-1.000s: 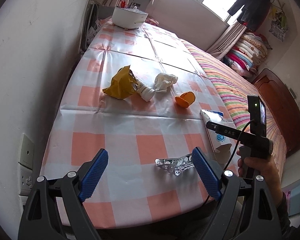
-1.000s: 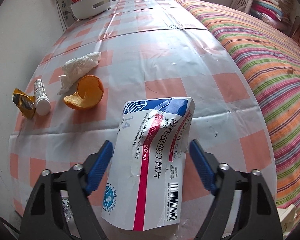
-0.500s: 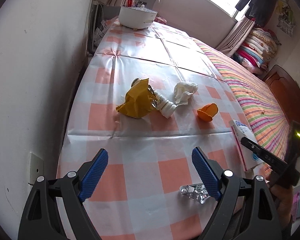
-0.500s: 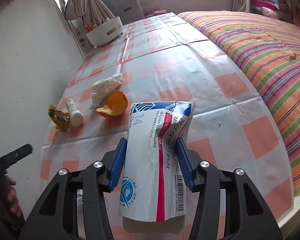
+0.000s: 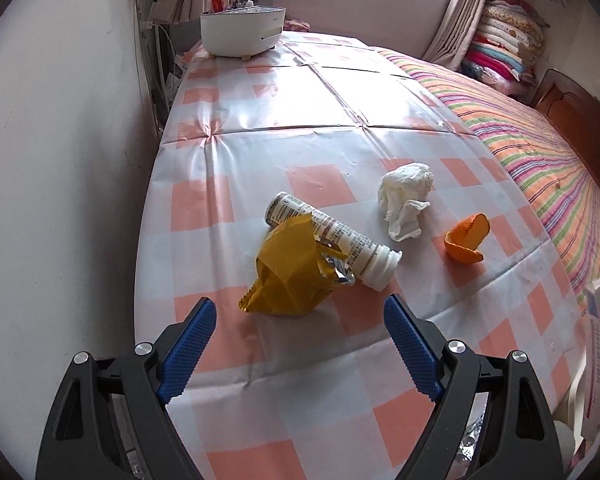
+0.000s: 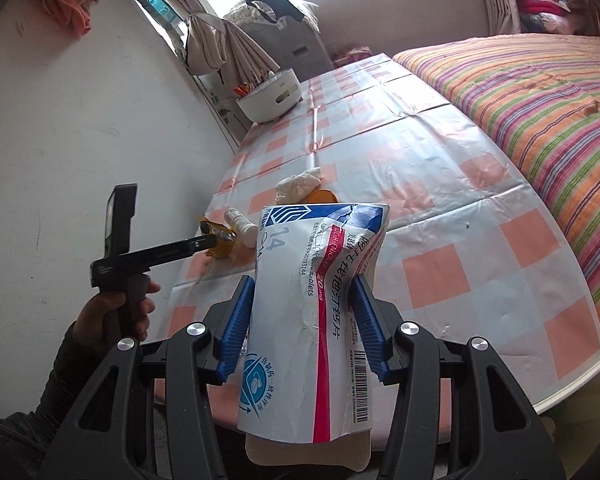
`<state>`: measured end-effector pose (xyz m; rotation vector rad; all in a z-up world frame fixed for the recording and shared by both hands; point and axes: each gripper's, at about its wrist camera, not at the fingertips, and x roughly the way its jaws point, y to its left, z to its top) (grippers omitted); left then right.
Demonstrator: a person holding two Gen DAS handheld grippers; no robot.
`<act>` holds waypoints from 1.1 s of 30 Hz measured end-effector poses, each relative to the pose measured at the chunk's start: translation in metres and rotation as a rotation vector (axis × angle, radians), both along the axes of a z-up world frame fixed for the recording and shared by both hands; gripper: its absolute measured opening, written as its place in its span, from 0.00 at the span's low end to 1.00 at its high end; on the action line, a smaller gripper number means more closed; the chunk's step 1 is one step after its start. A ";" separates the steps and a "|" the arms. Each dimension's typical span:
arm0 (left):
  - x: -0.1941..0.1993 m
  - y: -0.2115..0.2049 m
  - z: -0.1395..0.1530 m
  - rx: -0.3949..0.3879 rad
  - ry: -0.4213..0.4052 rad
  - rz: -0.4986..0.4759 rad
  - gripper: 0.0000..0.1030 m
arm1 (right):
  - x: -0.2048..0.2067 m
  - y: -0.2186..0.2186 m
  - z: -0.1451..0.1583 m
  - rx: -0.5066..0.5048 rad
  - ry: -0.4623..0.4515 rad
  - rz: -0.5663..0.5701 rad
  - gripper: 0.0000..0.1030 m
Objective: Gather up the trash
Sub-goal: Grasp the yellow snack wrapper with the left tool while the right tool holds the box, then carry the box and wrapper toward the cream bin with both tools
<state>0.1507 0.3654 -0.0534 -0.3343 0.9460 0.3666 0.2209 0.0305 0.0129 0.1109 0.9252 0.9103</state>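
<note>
- Your right gripper (image 6: 304, 316) pinches a crushed tablet box (image 6: 316, 300).
- Ahead of your left gripper (image 5: 296, 340): yellow wrapper (image 5: 292, 276), lying pill tube (image 5: 340, 240), crumpled tissue (image 5: 406, 200), orange peel (image 5: 466, 238).

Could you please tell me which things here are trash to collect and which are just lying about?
Trash: medicine box in the right claw, yellow wrapper, tablet tube, crumpled tissue, orange peel.

Lying about: white organizer, folded quilts, striped bedspread.

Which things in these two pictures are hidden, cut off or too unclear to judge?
- Medicine box, right wrist view: held in the right claw; whether anything is inside does not show.
- Orange peel, right wrist view: mostly hidden behind the box.
- Silver blister pack, left wrist view: mostly covered by the left claw's frame.
- Yellow wrapper, left wrist view: hides part of the white tube.
</note>
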 end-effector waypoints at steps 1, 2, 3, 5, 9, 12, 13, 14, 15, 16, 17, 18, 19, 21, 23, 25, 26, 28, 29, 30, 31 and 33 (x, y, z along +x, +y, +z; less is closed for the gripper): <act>0.003 0.002 -0.001 -0.002 0.001 -0.004 0.81 | -0.001 -0.001 0.002 0.006 -0.004 0.002 0.47; 0.006 0.003 -0.001 0.000 0.001 -0.006 0.81 | -0.002 -0.002 0.003 0.010 -0.005 0.006 0.47; 0.009 0.003 -0.002 0.001 0.005 -0.011 0.81 | -0.004 -0.002 0.004 0.016 -0.004 0.009 0.47; 0.015 0.002 -0.004 0.010 0.015 -0.024 0.81 | -0.007 -0.003 0.004 0.028 -0.002 0.011 0.47; 0.025 0.002 -0.009 0.017 0.044 -0.035 0.81 | -0.006 -0.004 0.004 0.038 -0.008 0.015 0.47; 0.029 0.004 -0.014 0.007 0.058 -0.025 0.75 | -0.006 -0.006 0.005 0.044 -0.012 0.016 0.47; 0.030 0.005 -0.016 -0.001 0.068 -0.025 0.64 | -0.006 -0.006 0.005 0.046 -0.011 0.018 0.47; 0.031 0.005 -0.019 -0.012 0.077 -0.029 0.54 | -0.006 -0.007 0.005 0.049 -0.012 0.017 0.47; 0.030 0.005 -0.018 -0.006 0.069 -0.026 0.53 | -0.006 -0.008 0.005 0.053 -0.013 0.014 0.47; 0.029 0.004 -0.018 -0.001 0.063 -0.023 0.49 | -0.006 -0.010 0.006 0.058 -0.013 0.012 0.47; 0.029 0.004 -0.017 -0.003 0.065 -0.027 0.45 | -0.005 -0.011 0.005 0.060 -0.011 0.011 0.47; 0.029 0.004 -0.017 -0.001 0.064 -0.030 0.43 | -0.005 -0.012 0.005 0.063 -0.010 0.009 0.47; 0.028 0.003 -0.016 0.001 0.062 -0.031 0.39 | -0.006 -0.013 0.005 0.065 -0.009 0.007 0.47; 0.026 0.000 -0.014 0.008 0.049 -0.035 0.20 | -0.009 -0.015 0.009 0.070 -0.018 0.006 0.47; 0.023 -0.004 -0.011 0.009 0.046 -0.033 0.19 | -0.010 -0.019 0.012 0.077 -0.029 0.000 0.47; 0.020 -0.008 -0.011 -0.002 0.042 -0.036 0.19 | -0.011 -0.023 0.013 0.083 -0.033 -0.007 0.47; 0.017 -0.012 -0.011 0.007 0.041 -0.032 0.18 | -0.011 -0.026 0.013 0.086 -0.034 -0.010 0.47; 0.012 -0.018 -0.010 0.016 0.037 -0.034 0.18 | -0.013 -0.030 0.013 0.086 -0.034 -0.013 0.47; 0.008 -0.022 -0.008 0.019 0.031 -0.034 0.18 | -0.014 -0.032 0.012 0.087 -0.033 -0.018 0.47; 0.005 -0.024 -0.007 0.020 0.027 -0.033 0.18 | -0.015 -0.035 0.011 0.089 -0.033 -0.024 0.47; 0.000 -0.028 -0.005 0.018 0.019 -0.031 0.18 | -0.016 -0.038 0.010 0.087 -0.036 -0.026 0.47; -0.007 -0.035 -0.001 0.016 0.005 -0.030 0.18 | -0.018 -0.042 0.008 0.082 -0.039 -0.034 0.47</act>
